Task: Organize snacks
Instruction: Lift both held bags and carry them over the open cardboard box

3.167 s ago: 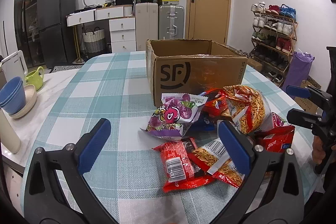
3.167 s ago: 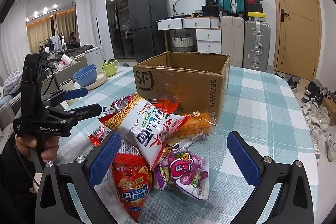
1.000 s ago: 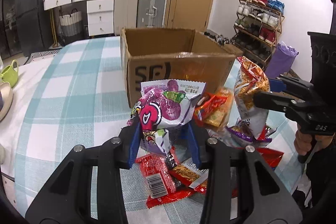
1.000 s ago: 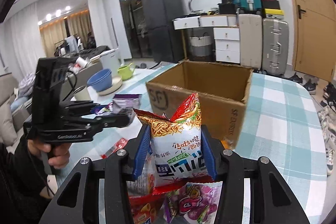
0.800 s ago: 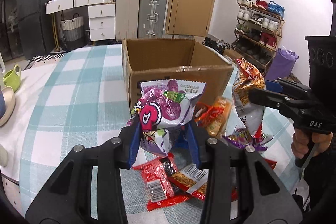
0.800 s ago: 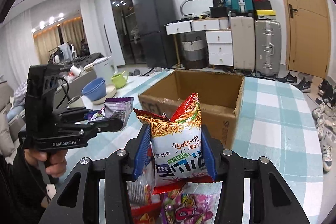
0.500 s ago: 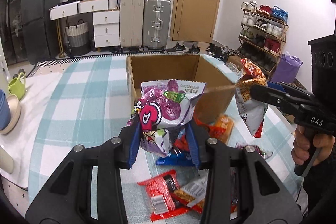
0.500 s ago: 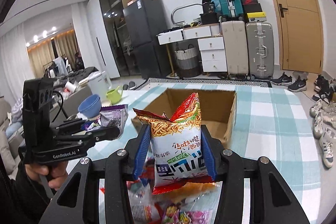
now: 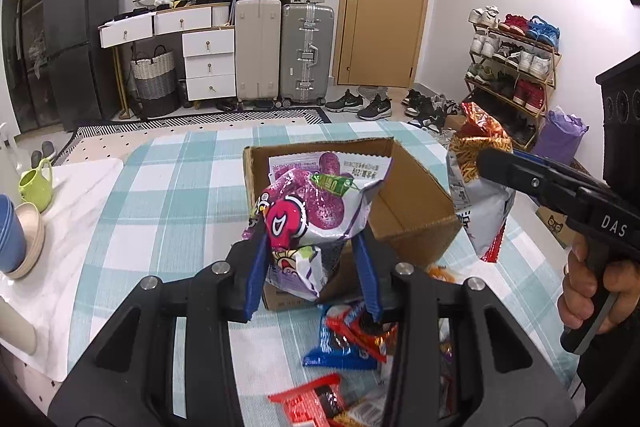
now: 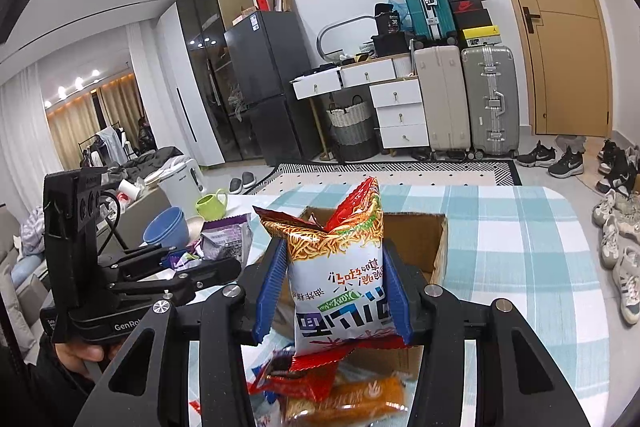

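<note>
**Left wrist view: two packets lifted, none in the box yet**

Left wrist view shows you at the carry stage. Your left gripper [image 9: 312, 267] has its fingers [image 9: 256, 279] clamped tight on a purple snack bag [image 9: 308, 215], held in the air in front of the open cardboard box [image 9: 416, 211]. Your right gripper [image 10: 332, 291] has its fingers [image 10: 272, 287] closed on the sides of a noodle snack packet [image 10: 340, 267], and the left camera shows that packet hanging just to the right of the box, above the table [image 9: 160, 195].

Done so far, as I judge it: both packets are picked up and brought to the box. The part of the box floor that you can see is bare, so nothing seems to be packed yet. Left to do: drop these two in, then clear the loose packets [image 9: 352, 339] lying on the table in front of the box.

Count: one box, two packets in your grippers. On the table I make out about five more packets, red, blue and orange, but the gripper bodies hide part of that pile, so the number may be higher.
</note>
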A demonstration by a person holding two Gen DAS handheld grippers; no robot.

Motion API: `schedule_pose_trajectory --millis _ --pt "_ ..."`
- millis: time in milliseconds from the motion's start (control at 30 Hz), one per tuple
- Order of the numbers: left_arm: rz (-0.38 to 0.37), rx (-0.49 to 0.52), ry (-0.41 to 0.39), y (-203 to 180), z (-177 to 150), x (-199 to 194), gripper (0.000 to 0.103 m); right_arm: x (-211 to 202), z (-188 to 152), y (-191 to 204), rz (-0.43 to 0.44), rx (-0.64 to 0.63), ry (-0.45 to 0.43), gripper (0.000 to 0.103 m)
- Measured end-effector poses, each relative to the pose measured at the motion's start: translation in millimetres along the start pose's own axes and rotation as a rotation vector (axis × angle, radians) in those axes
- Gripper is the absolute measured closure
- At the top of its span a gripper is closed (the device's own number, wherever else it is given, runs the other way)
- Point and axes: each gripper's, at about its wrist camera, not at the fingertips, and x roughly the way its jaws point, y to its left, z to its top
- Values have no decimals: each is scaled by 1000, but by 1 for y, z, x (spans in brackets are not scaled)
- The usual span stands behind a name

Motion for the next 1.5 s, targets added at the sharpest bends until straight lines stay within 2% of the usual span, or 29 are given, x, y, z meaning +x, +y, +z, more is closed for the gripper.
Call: schedule_pose_trajectory --millis 467,733,1233,1333,1500 --pt "12 1 21 -2 33 45 67 42 18 -17 3 14 36 56" --pt "24 0 45 -3 36 68 67 66 15 -26 6 26 64 56" --pt "47 73 34 -19 43 90 67 88 12 -38 -11 17 87 56" --pt "13 68 48 -22 42 91 67 90 13 -38 -12 15 90 55" --pt "12 71 78 -21 39 103 66 93 11 -33 -32 -20 102 55"
